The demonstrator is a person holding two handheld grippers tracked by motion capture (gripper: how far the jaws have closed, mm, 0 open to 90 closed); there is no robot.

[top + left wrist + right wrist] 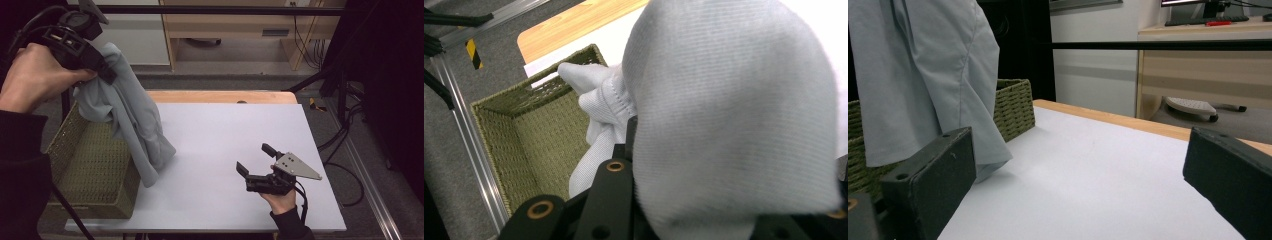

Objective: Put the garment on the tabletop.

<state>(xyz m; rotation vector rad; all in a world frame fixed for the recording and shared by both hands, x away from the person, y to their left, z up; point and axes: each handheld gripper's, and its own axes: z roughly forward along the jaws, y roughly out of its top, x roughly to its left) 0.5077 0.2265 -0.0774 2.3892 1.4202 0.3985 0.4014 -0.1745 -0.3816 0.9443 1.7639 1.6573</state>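
A pale grey-blue cloth [131, 116] hangs from my left gripper [102, 67], which is held high at the upper left and is shut on the cloth's top. The cloth drapes down over the right rim of an olive woven basket [95, 165], and its lower end rests on the white table [225, 145]. In the left gripper view the cloth [729, 115] bulges over the jaws, with the basket [524, 135] open below. My right gripper [256, 159] rests low near the table's front right, open, with nothing between its jaws. Its view shows the cloth [928, 75] and the basket [1015, 107] at the left.
The basket stands at the table's left edge, partly overhanging it. A wooden strip [220, 96] runs along the far edge. A black bar [215, 10] crosses the back, with a wooden cabinet [235, 25] behind it. Cables [345, 150] lie on the floor to the right.
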